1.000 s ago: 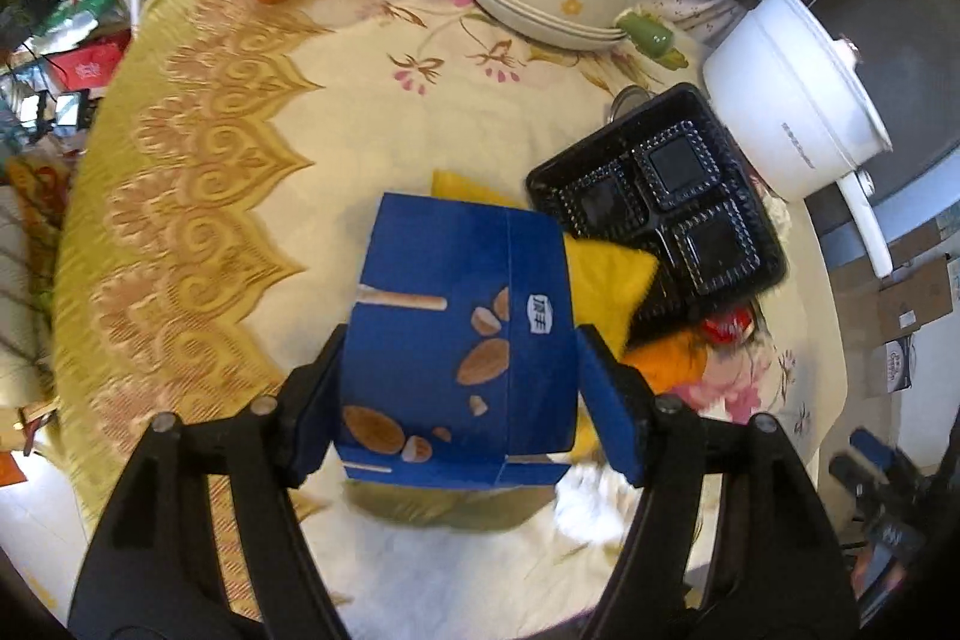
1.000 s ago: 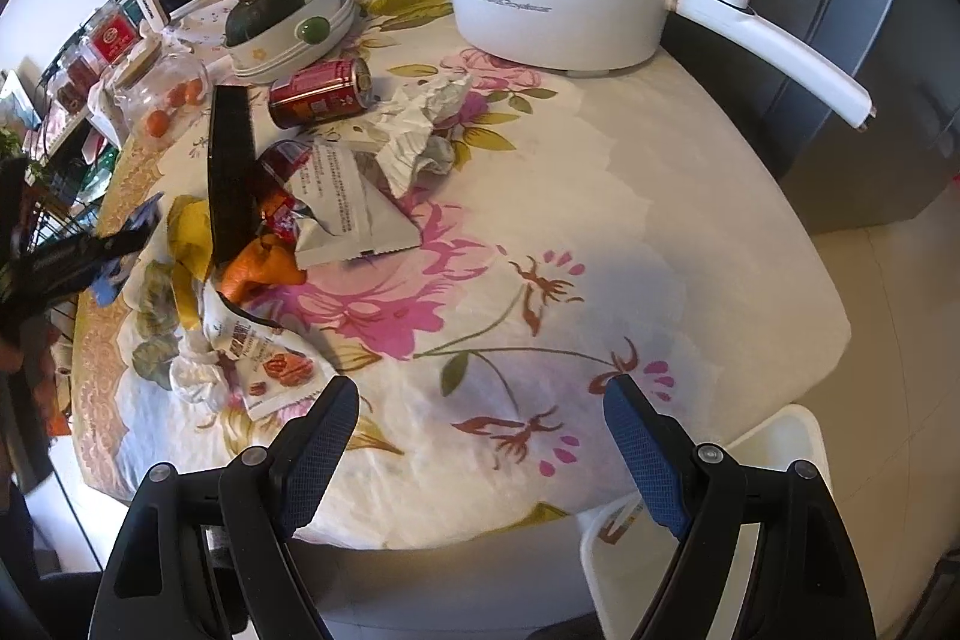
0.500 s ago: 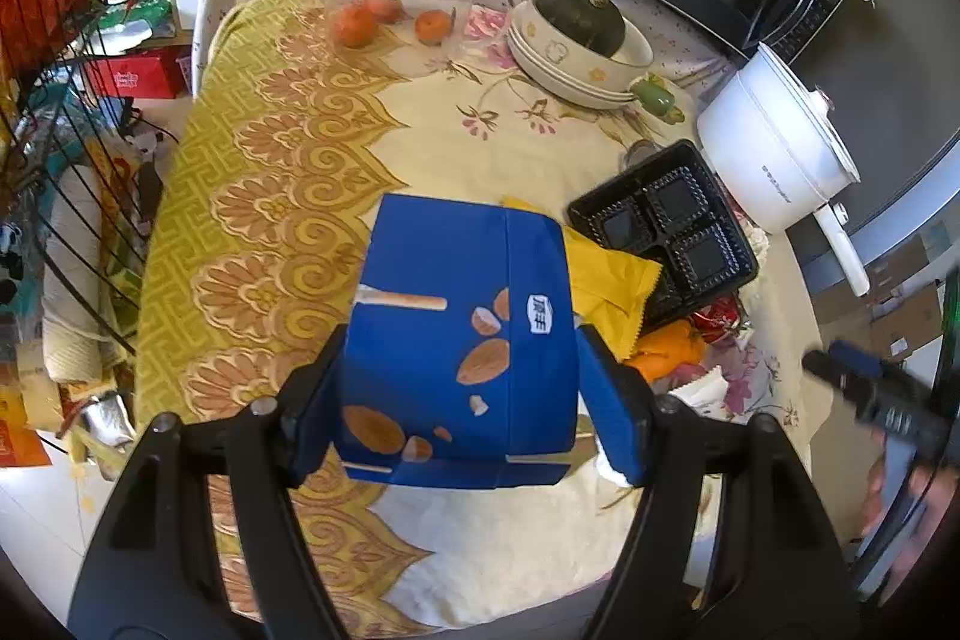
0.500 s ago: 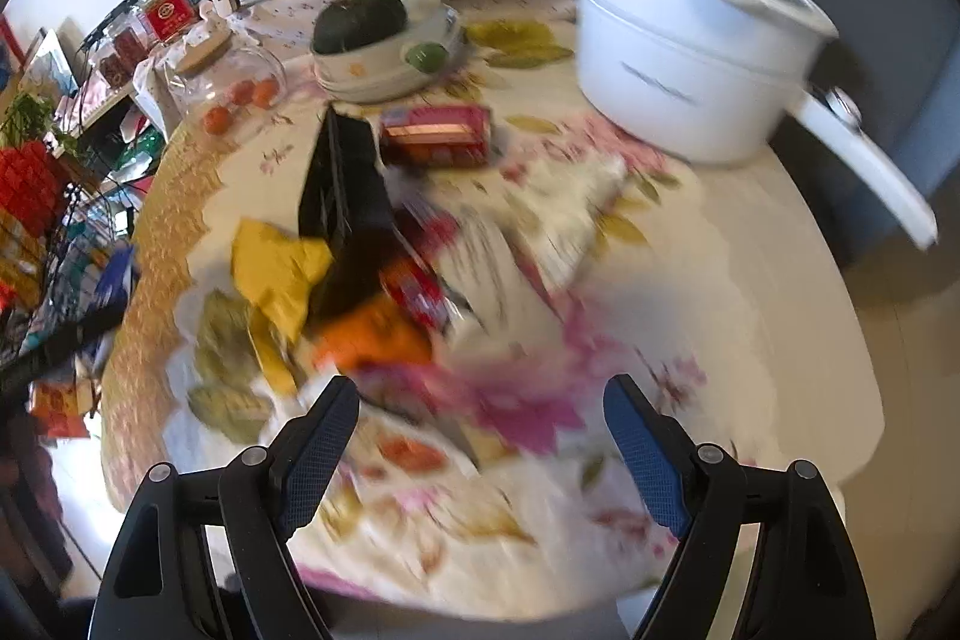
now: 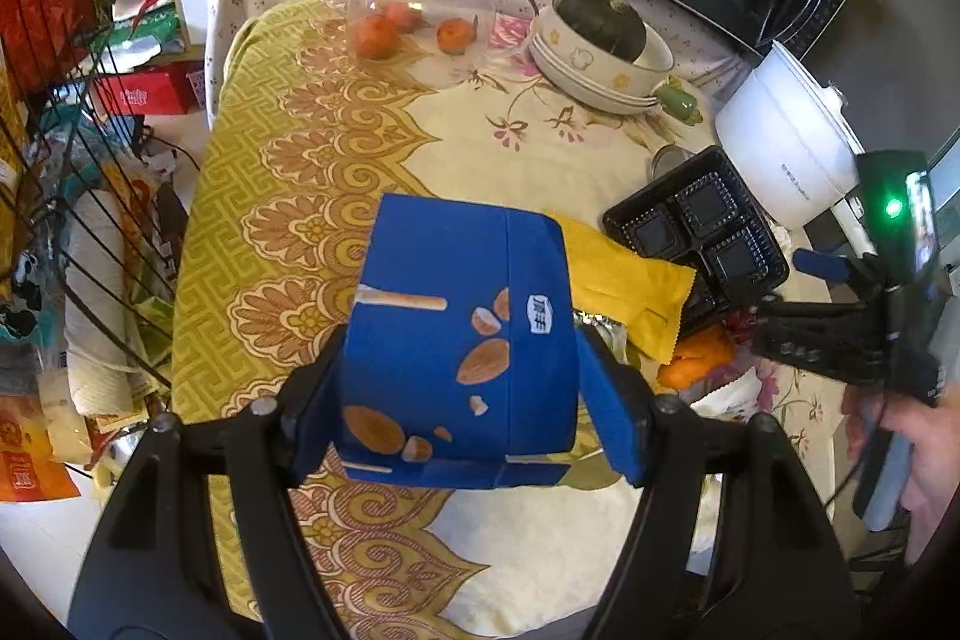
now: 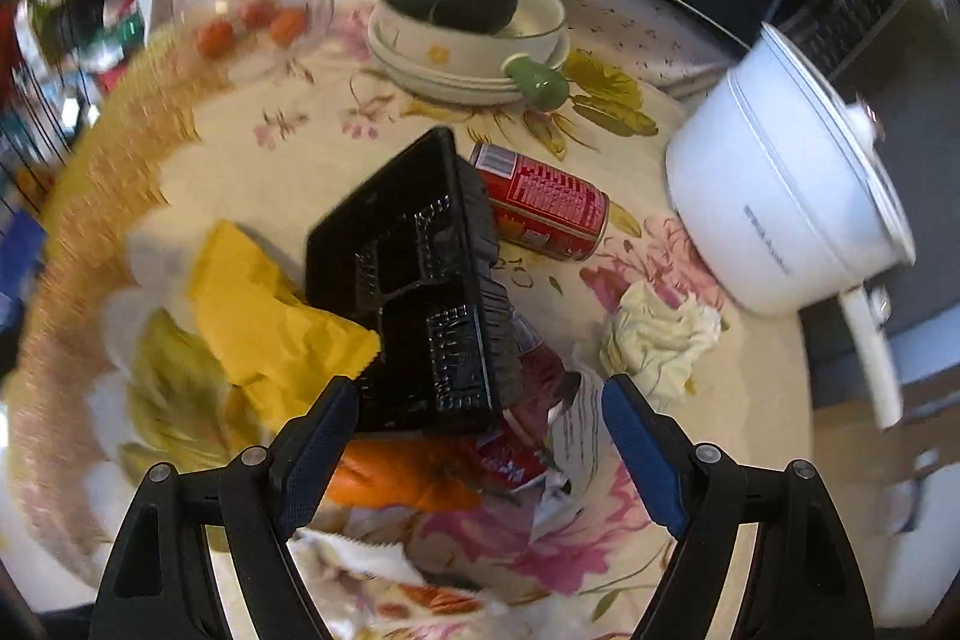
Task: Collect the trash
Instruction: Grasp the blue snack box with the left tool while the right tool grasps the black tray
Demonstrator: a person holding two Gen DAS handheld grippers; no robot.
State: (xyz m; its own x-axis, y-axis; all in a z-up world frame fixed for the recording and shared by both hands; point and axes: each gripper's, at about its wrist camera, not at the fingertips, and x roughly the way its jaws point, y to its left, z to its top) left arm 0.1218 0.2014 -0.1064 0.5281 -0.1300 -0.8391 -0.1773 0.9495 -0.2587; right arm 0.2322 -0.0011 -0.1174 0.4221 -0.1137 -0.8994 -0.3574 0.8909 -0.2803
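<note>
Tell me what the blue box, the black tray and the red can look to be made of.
Blue box: printed cardboard, matte, by its flat panels and crisp fold lines.
Black tray: thin moulded plastic, glossy, with ribbed compartments that catch glints.
Red can: probably aluminium, with a printed label and a metallic rim.

Left tool (image 5: 462, 400) stands clamped, tilted downward; right tool (image 6: 480, 436) gapes, apparently empty.
</note>
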